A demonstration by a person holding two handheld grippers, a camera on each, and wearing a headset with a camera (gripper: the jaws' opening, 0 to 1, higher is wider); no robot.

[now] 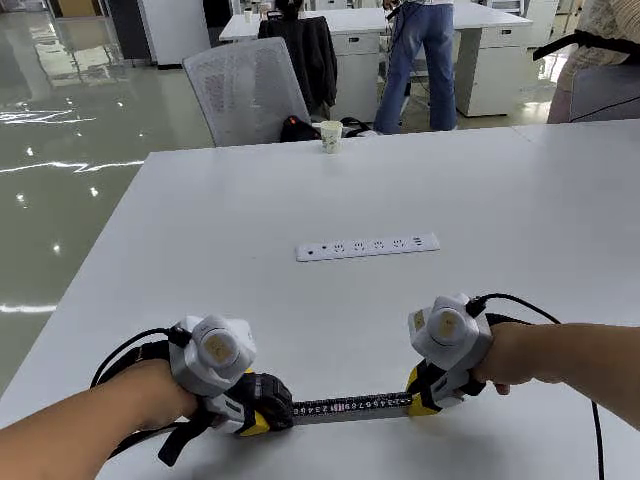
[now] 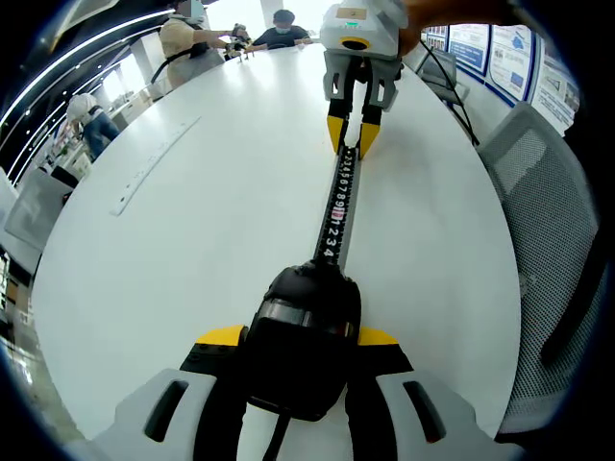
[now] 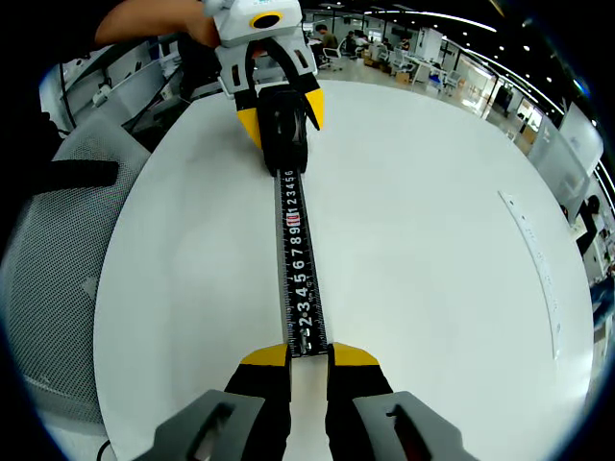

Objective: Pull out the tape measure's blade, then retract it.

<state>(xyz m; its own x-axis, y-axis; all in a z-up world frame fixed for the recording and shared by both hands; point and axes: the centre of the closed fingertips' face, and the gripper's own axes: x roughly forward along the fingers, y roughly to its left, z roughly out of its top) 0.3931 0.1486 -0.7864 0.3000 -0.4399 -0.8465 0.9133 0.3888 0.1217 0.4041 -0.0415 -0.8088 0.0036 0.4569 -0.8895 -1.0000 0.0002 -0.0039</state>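
On the near edge of the white table (image 1: 300, 190) the left gripper (image 1: 255, 415) has its yellow-tipped jaws clamped on the black body of the tape measure (image 1: 268, 398), which sits low on the tabletop at the near left. The blade (image 1: 350, 406) runs out to the right, lying flat along the table with its numbers facing up (digits one to nine are readable in the right gripper view). The right gripper (image 1: 420, 400) pinches the blade's free end between its closed jaws at the near right. Farther across the table lies a white power strip (image 1: 367, 246), and a paper cup (image 1: 331, 136) stands at the far edge, in front of a grey mesh chair (image 1: 245, 90).
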